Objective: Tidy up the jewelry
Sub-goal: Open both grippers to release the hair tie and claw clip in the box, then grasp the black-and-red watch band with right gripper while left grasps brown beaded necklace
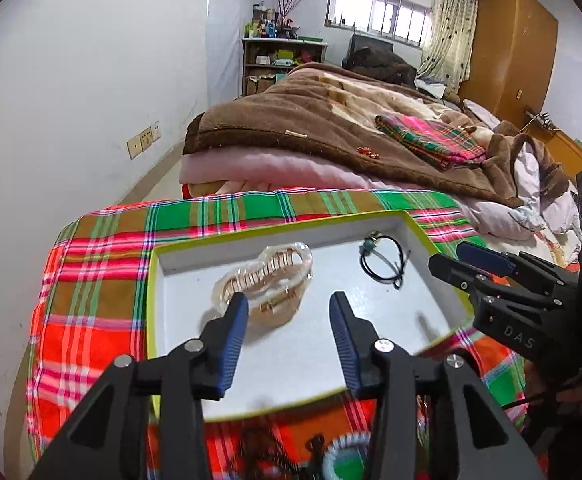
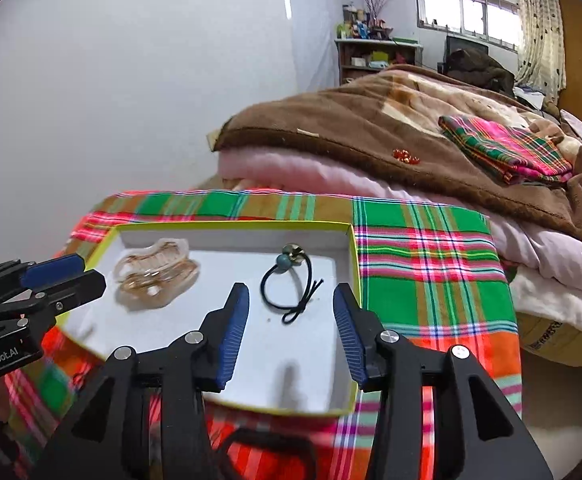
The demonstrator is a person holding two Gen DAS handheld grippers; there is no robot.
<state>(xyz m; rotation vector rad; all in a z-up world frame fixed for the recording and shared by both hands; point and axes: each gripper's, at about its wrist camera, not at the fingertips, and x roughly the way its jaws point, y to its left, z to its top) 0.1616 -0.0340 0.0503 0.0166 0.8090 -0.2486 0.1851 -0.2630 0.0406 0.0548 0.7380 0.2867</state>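
Note:
A shallow white box with a yellow-green rim (image 1: 275, 222) (image 2: 231, 225) lies on a plaid cloth. In it lie a gold bracelet in a clear wrapper (image 1: 267, 280) (image 2: 157, 276) and a black hair tie with a teal bead (image 1: 383, 262) (image 2: 289, 284). My left gripper (image 1: 289, 304) is open and empty just above the box floor, its left finger right in front of the bracelet. My right gripper (image 2: 291, 296) is open and empty, its fingers on either side of the hair tie; it also shows in the left wrist view (image 1: 467, 264).
The plaid cloth (image 1: 103, 264) (image 2: 423, 280) covers the surface. Blurred jewelry lies on the cloth in front of the box (image 1: 343, 452). Behind are a bed with a brown blanket (image 1: 311, 120), a folded plaid cloth (image 2: 507, 148) and small orange beads (image 2: 405, 156).

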